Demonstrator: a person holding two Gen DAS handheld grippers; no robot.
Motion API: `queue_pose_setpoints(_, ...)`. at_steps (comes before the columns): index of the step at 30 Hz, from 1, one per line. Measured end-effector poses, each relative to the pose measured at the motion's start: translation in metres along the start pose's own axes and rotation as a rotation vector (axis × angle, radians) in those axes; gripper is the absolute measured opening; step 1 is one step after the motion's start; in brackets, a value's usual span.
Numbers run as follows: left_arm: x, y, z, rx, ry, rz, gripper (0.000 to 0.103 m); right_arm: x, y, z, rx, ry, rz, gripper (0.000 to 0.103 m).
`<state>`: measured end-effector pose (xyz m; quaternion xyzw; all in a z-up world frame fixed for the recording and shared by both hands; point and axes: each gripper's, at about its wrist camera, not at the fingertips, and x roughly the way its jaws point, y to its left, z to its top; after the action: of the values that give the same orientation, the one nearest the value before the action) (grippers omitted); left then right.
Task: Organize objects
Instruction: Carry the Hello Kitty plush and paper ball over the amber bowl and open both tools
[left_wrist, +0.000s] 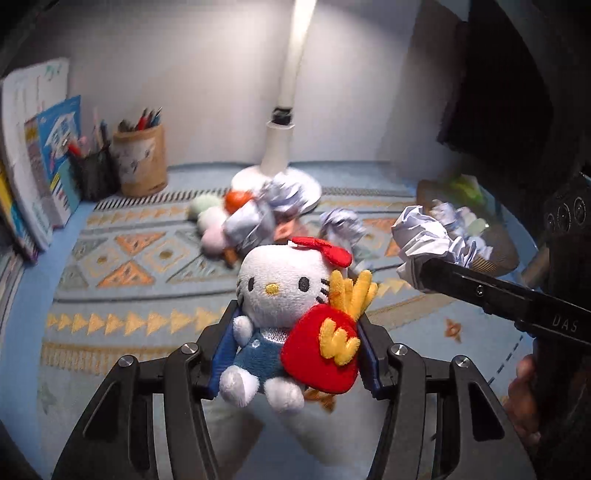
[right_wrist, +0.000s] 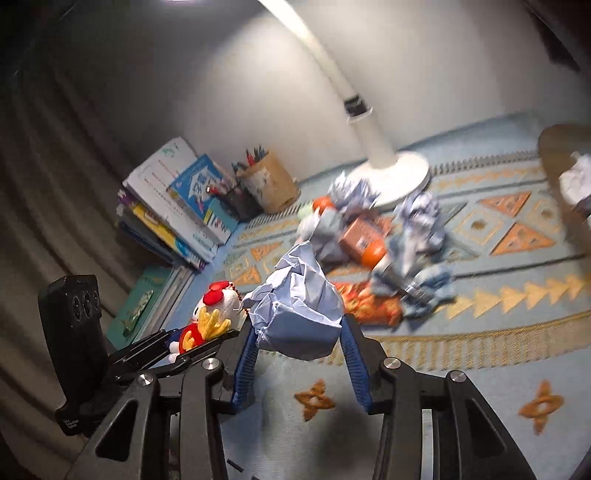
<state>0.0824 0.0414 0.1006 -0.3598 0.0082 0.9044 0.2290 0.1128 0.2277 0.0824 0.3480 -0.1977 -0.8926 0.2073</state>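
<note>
Two wrist fisheyes, both angled down over a patterned mat (left_wrist: 122, 266)

The left view looks close along its fingers toward the lamp base (left_wrist: 280, 177) and back wall; the right view, tilted, faces the same way from farther right. Both share the lamp, book stack (right_wrist: 173, 206), pen cup (right_wrist: 269, 181) and each other's gripper.

Both handheld tools are matte black linkage frames with round silver screw heads at the pivots. The left tongs (left_wrist: 297, 352) carry ribbed blue pads (left_wrist: 223, 354) on their inner faces, as do the right tongs (right_wrist: 300, 354). White letters "DAS" mark the side of one black finger (left_wrist: 517, 302). A black block with three round ports (right_wrist: 74, 325) sits on the left tool.
</note>
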Motion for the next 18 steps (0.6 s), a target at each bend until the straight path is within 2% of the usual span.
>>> queue_pose_setpoints(4, 0.004, -0.069, 0.046, 0.118, -0.093, -0.106, 0.053, -0.075, -0.023, 0.034, -0.063, -0.208, -0.21, 0.044)
queue_pose_setpoints(8, 0.035, -0.13, 0.08, 0.169, -0.13, -0.221, 0.053, -0.137, -0.064, 0.052, -0.031, -0.355, -0.413, 0.044)
queue_pose_setpoints(13, 0.09, -0.177, 0.104, 0.118, -0.108, -0.322, 0.053, -0.187, -0.127, 0.063, 0.069, -0.44, -0.57, 0.044)
queue_pose_setpoints(15, 0.11, -0.189, 0.109, 0.1, -0.101, -0.339, 0.053, -0.199, -0.151, 0.065, 0.112, -0.473, -0.613, 0.044)
queue_pose_setpoints(18, 0.136, -0.202, 0.109, 0.075, -0.082, -0.34, 0.053, -0.213, -0.176, 0.057, 0.152, -0.584, -0.699, 0.044)
